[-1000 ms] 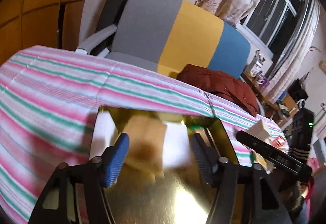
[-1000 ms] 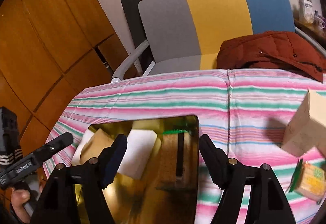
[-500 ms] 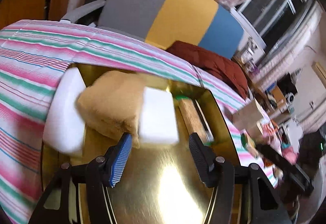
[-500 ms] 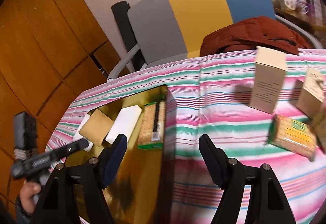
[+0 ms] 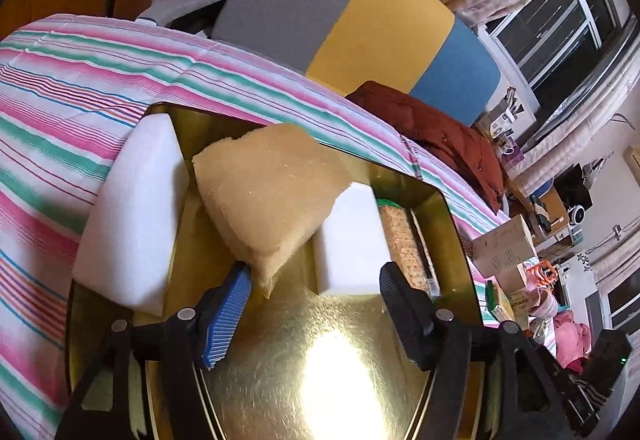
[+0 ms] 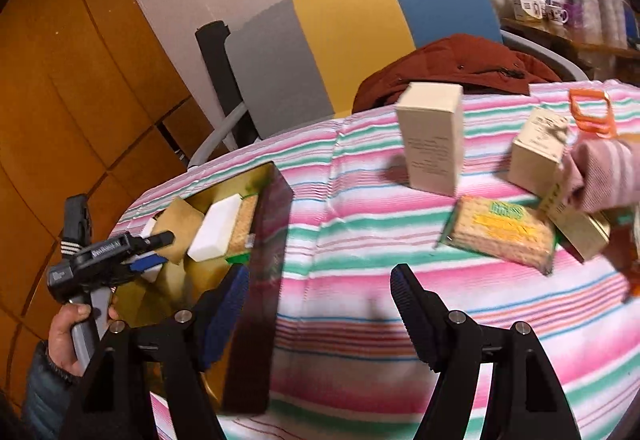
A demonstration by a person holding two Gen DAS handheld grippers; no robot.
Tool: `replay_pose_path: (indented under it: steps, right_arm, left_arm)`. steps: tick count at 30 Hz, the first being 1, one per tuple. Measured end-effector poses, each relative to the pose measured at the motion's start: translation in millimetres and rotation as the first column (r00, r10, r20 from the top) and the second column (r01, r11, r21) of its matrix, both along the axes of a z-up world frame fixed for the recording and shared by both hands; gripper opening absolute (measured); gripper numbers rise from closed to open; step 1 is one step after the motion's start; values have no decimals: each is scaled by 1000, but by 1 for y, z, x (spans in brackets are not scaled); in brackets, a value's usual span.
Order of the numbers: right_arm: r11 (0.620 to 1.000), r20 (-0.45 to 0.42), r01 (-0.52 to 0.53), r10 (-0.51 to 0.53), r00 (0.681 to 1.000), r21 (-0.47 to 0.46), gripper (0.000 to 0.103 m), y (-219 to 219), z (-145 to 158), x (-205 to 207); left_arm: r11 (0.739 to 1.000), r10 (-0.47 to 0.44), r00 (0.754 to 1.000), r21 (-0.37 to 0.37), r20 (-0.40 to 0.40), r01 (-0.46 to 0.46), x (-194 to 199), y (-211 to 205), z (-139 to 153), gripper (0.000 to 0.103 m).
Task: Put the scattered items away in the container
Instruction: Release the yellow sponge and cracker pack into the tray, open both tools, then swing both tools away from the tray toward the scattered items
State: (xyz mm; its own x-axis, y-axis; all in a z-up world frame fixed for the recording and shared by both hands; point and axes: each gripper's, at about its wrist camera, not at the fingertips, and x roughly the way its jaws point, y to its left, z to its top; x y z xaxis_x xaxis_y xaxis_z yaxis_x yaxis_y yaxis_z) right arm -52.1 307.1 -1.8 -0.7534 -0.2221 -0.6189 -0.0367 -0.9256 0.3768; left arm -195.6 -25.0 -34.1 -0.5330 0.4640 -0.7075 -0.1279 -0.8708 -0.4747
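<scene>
Both tongs are spread and carry nothing, the left gripper over the gold tin that already holds a tan sponge, white blocks and one cracker pack, while the right gripper faces the cracker packet and two cartons left farther right, beside someone's pink sleeve.

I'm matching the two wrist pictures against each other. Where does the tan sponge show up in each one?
Left wrist: the tan sponge fills the centre, in the gold tin, just beyond the open left gripper.
Right wrist: tan sponge small at lower left, in the same tin.
Shared landmark: the white foam block against its right side.
</scene>
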Motion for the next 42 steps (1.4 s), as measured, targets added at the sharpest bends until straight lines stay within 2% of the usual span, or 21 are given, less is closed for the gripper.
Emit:
replay_pose_path:
  steps: [5, 8, 12, 16, 20, 24, 27, 32, 36, 40, 42]
  right_arm:
    - [999, 34, 48, -48, 998, 0, 75, 24, -13, 12]
    - [997, 54, 74, -75, 996, 13, 77, 39, -21, 24]
    - [993, 80, 106, -109, 991, 51, 79, 64, -29, 45]
    - [984, 100, 161, -169, 981, 83, 80, 95, -30, 74]
    - [971, 111, 199, -214, 971, 130, 81, 126, -22, 98]
    - [957, 135, 238, -262, 956, 168, 84, 161, -9, 121]
    - [943, 166, 274, -306, 938, 189, 88, 192, 1, 138]
    - [922, 202, 287, -342, 918, 260, 94, 231, 15, 153]
    - [929, 273, 245, -321, 907, 278, 95, 265, 21, 150]
    - [938, 368, 183, -289, 884, 296, 97, 292, 18, 139]
    - [937, 415, 168, -290, 862, 306, 97, 303, 14, 131]
  left_arm:
    - [999, -20, 998, -28, -57, 19, 21, 8, 16, 70]
    - [997, -64, 989, -53, -130, 57, 41, 21, 33, 71]
    - [980, -196, 965, -54, -174, 189, 69, 54, 49, 71]
    - [939, -344, 918, -50, -195, 341, 96, 99, 56, 75]
    - [865, -501, 849, -73, -167, 496, 121, 156, 48, 75]
    - [796, -606, 783, -101, -142, 597, 144, 203, 35, 75]
    - [758, -652, 748, -123, -122, 641, 158, 229, 25, 76]
    - [713, -697, 712, -187, -86, 676, 172, 259, 6, 77]
    - [678, -724, 688, -230, -50, 698, 178, 278, -9, 77]
    - [662, -732, 680, -269, -36, 699, 178, 289, -20, 77]
    - [658, -735, 676, -295, -50, 693, 178, 293, -21, 78]
